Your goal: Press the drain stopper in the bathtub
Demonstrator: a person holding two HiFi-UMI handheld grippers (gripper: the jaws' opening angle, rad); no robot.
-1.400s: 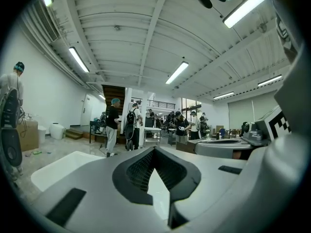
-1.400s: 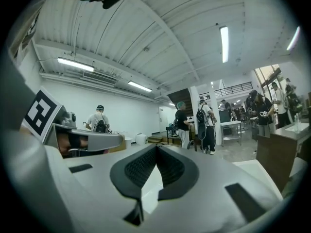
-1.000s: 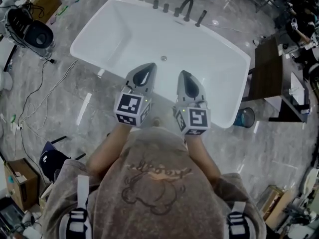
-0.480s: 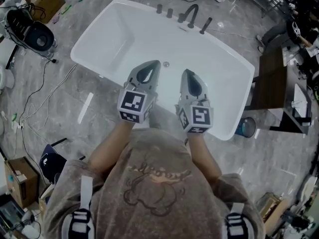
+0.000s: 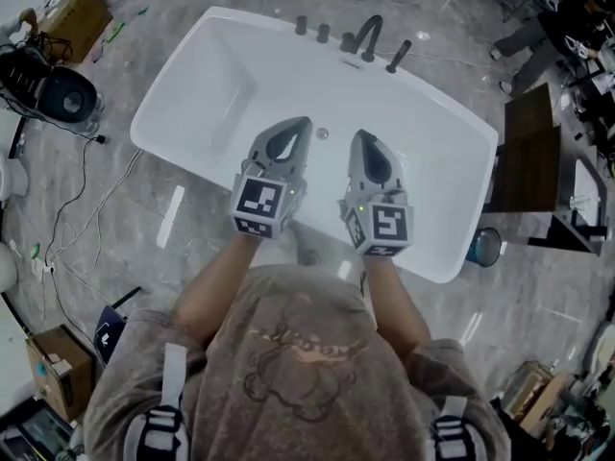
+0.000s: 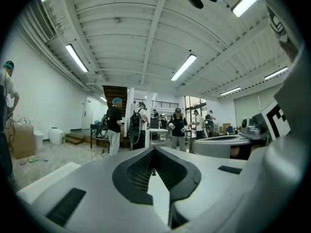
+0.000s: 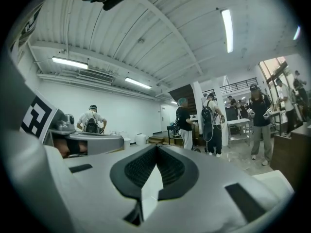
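In the head view a white freestanding bathtub (image 5: 183, 75) lies below me on a grey marble floor. Its small round drain stopper (image 5: 322, 133) sits in the tub floor, just ahead of and between the two gripper tips. A dark faucet (image 5: 366, 33) with handles stands on the far rim. My left gripper (image 5: 302, 125) and right gripper (image 5: 356, 138) hang side by side over the tub, both shut and holding nothing. Both gripper views look out at the room and ceiling over the closed left gripper (image 6: 154, 150) and right gripper (image 7: 155, 148); the tub is not visible there.
A black round appliance (image 5: 60, 94) and cables lie on the floor at left. A dark table (image 5: 534, 157) and a blue bin (image 5: 482, 246) stand right of the tub. A cardboard box (image 5: 53, 368) sits at lower left. Several people (image 6: 114, 125) stand across the room.
The tub has come nearer below me and both grippers now reach farther over it, tips closer to the drain stopper. Both stay shut.
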